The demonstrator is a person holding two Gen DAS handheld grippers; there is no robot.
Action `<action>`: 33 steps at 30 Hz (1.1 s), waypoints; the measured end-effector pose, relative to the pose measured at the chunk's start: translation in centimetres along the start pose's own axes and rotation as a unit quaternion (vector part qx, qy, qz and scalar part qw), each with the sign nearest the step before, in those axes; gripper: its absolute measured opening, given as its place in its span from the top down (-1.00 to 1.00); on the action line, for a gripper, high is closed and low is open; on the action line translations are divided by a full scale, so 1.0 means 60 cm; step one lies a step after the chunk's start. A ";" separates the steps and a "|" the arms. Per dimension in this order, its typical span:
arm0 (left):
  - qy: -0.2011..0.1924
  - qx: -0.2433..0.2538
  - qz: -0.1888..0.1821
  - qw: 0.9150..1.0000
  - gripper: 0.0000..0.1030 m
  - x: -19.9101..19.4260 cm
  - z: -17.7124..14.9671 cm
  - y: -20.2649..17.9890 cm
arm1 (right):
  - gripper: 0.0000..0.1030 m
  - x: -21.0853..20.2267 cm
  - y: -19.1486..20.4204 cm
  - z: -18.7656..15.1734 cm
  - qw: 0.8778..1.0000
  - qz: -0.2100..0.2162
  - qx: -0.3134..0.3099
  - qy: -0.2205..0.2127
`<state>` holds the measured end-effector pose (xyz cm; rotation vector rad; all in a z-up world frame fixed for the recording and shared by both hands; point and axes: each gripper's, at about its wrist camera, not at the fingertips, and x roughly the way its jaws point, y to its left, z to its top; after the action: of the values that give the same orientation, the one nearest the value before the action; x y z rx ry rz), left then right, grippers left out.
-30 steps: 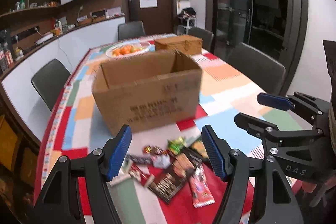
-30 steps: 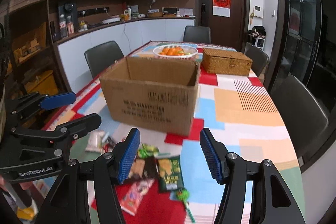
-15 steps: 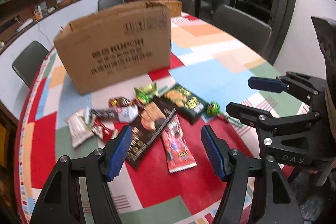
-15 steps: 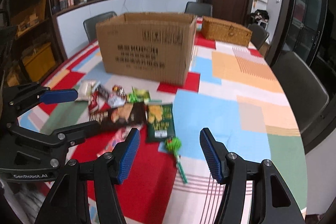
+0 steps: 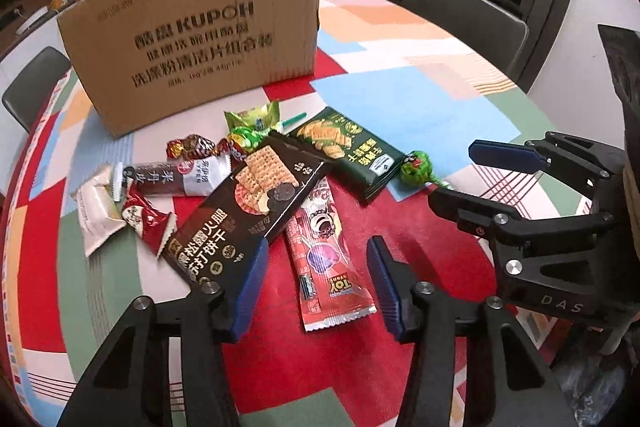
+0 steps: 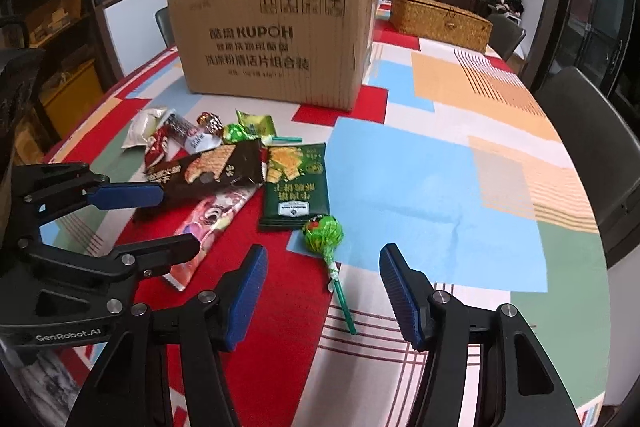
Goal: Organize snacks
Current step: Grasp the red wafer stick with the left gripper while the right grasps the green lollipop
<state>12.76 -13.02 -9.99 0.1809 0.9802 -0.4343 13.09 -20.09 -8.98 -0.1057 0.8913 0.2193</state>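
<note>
Several snacks lie on the patchwork tablecloth in front of a cardboard box (image 5: 192,39) (image 6: 276,39). A long red packet (image 5: 324,255) (image 6: 212,223) lies nearest my left gripper (image 5: 316,287), which is open and empty just above it. A black cracker packet (image 5: 244,211) (image 6: 208,171) and a dark green packet (image 5: 348,151) (image 6: 296,183) lie beside it. A green lollipop (image 6: 324,235) (image 5: 416,167) lies just ahead of my right gripper (image 6: 322,293), which is open and empty. Small wrapped sweets (image 5: 192,147) lie nearer the box.
A wicker basket (image 6: 440,21) stands behind the box at the right. Dark chairs (image 6: 588,123) ring the table. The table edge curves close on the right (image 6: 600,267). A counter with shelves runs along the left wall.
Both grippers have dropped lower and closer to the snacks; the box now hides the fruit plate. The jaws stayed open.
</note>
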 end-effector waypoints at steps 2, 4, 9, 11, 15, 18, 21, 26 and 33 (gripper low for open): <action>0.006 -0.005 -0.004 1.000 0.07 0.009 0.003 0.002 | -0.09 0.007 -0.002 0.000 1.000 0.004 0.003 0.003; 0.008 -0.007 -0.005 1.000 0.09 0.016 0.008 0.002 | -0.05 0.013 -0.004 0.001 1.000 0.005 0.005 0.004; 0.014 -0.018 -0.007 1.000 0.09 0.035 0.023 0.007 | 0.04 0.030 -0.010 0.010 1.000 0.016 0.016 0.012; 0.018 -0.023 -0.008 1.000 0.11 0.042 0.028 0.009 | 0.08 0.036 -0.011 0.012 1.000 0.018 0.018 0.014; 0.016 -0.025 0.000 1.000 0.19 0.052 0.033 0.010 | 0.15 0.046 -0.012 0.018 0.999 0.021 0.022 0.017; 0.011 -0.023 0.006 1.000 0.28 0.054 0.034 0.011 | 0.20 0.055 -0.011 0.021 0.999 0.026 0.025 0.022; 0.008 -0.024 0.008 1.000 0.31 0.054 0.033 0.011 | 0.20 0.064 -0.008 0.017 0.999 0.030 0.024 0.033; 0.007 -0.030 0.002 1.000 0.39 0.051 0.032 0.014 | 0.37 0.068 -0.004 0.018 0.999 0.014 0.015 0.032; 0.007 -0.043 -0.014 0.999 0.46 0.038 0.027 0.025 | 0.47 0.057 0.002 0.019 0.999 0.006 0.016 0.034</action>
<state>15.77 -12.84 -11.07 0.0933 1.0135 -0.4156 16.00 -19.26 -10.93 -0.0786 0.9636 0.2138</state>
